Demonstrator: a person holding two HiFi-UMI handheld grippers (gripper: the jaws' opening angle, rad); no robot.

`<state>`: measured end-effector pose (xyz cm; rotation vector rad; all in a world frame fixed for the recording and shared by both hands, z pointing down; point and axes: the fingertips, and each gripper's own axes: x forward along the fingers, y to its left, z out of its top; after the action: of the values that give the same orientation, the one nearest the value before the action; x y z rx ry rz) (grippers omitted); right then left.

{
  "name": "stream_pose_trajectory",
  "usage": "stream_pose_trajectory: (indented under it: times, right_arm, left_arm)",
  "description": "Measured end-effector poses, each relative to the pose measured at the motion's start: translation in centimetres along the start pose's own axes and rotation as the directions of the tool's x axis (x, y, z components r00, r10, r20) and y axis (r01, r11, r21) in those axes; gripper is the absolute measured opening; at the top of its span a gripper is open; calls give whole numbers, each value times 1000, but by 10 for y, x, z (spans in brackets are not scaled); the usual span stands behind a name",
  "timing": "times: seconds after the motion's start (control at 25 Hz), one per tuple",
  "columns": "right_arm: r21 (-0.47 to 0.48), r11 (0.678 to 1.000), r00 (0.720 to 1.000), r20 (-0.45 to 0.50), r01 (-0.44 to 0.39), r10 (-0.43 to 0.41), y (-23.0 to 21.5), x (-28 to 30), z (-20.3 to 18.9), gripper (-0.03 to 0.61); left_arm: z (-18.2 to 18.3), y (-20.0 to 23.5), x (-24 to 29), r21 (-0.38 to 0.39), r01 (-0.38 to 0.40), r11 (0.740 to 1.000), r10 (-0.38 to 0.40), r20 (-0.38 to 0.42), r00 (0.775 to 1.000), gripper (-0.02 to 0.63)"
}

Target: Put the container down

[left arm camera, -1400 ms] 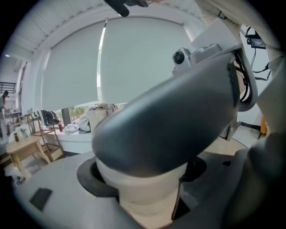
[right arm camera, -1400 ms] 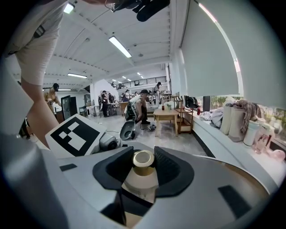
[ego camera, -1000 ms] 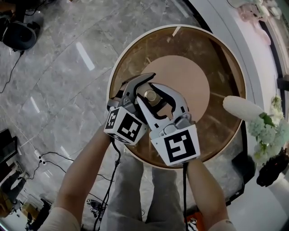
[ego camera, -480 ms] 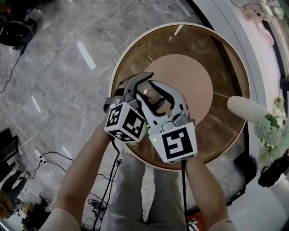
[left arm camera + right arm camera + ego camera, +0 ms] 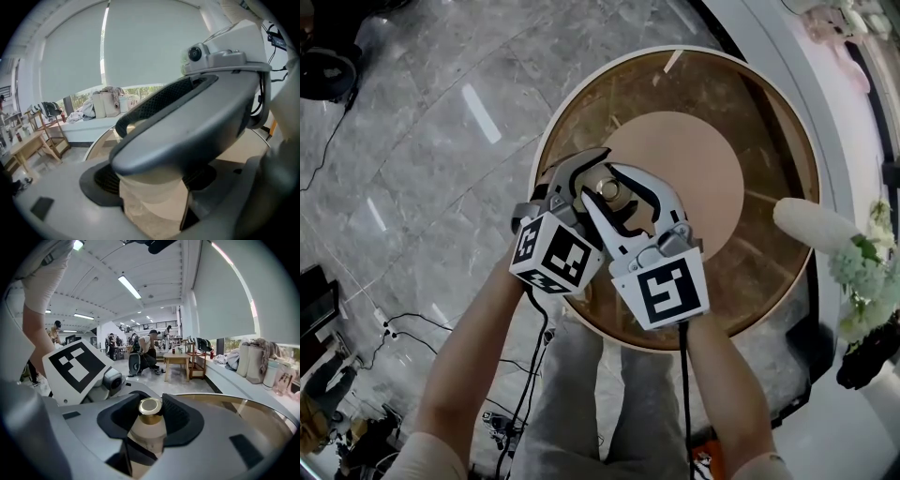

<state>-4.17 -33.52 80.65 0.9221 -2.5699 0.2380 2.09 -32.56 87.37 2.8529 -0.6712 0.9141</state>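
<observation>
Slightly forward and lower, the left hand-held gripper (image 5: 579,180) is drifting, clamping the gold-capped bottle (image 5: 148,431). The right hand-held gripper (image 5: 615,193) is gripping it too, over the round counter (image 5: 769,141). The lowering is probably beginning.

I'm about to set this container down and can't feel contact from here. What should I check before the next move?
1. Right gripper grip: its pads sit against the container just below the gold cap. Ok.
2. Left gripper grip: its jaws close on the container's pale body. Ok.
3. Container upright, cap on top. Ok.
4. Landing spot: the tan mat on the round table is bare ahead of the grippers. Ok.
5. Base touching the table: hidden by the grippers. Cannot tell.
</observation>
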Motion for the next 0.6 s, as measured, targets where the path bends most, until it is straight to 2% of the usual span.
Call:
stream_pose_trajectory:
  times: [0.32,0.6]
  right_arm:
    - [37,999,1000,19,0,0,-4,-10,13,176]
    - [96,993,993,82,75,-83,-23,-41,63,176]
  left_arm:
    - [3,3,-23,-36,-30,999,30,-1,1000,348]
    - [30,10,-63,-86,-77,993,79,28,996,348]
